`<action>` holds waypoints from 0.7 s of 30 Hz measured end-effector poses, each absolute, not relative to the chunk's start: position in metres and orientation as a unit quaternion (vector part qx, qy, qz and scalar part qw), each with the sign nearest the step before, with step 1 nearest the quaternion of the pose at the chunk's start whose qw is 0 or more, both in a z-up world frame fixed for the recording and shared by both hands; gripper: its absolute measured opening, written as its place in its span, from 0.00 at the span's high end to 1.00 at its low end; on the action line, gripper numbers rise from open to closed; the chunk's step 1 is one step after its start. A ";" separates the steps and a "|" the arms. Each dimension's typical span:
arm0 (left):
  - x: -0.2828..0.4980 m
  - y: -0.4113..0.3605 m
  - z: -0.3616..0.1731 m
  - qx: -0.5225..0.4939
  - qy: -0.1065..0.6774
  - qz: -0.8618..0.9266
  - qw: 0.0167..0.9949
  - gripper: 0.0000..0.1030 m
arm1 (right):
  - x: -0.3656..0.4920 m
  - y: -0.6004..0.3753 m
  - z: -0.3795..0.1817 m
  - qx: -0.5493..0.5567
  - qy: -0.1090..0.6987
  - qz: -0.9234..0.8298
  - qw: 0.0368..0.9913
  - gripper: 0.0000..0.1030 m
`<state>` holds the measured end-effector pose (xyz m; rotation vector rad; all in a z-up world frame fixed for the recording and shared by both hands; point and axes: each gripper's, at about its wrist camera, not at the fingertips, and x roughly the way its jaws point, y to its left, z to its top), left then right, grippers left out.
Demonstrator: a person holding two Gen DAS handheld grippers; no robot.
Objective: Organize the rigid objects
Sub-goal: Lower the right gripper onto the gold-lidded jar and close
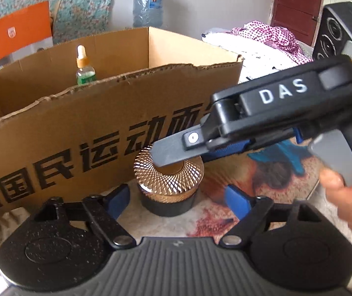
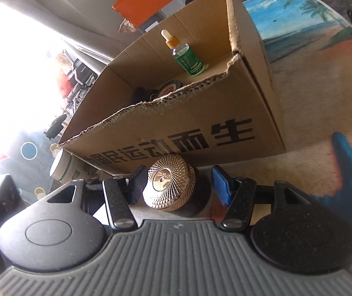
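Jar between right tool's parted fingers.

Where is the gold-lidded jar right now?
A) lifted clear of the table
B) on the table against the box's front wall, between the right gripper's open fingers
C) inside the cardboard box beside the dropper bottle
B: the gold-lidded jar sits on the table in front of the cardboard box, with the right gripper open around it, unclosed.

Jar in front of the box, dropper bottle inside.
We see the jar on the table against the cardboard box front wall; the dropper bottle stands upright inside, near the back wall.
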<state>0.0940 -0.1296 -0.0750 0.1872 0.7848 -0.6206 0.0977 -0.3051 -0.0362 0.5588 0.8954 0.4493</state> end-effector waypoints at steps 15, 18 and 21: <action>0.075 -0.155 -0.074 0.093 0.370 -0.360 0.851 0.25 | 0.065 -0.335 -0.040 0.309 0.414 0.186 0.836 0.40; 0.076 -0.157 -0.075 0.102 0.368 -0.353 0.855 0.25 | 0.057 -0.341 -0.040 0.315 0.404 0.169 0.842 0.40; 0.077 -0.157 -0.075 0.100 0.365 -0.344 0.859 0.26 | 0.050 -0.349 -0.041 0.326 0.395 0.161 0.844 0.40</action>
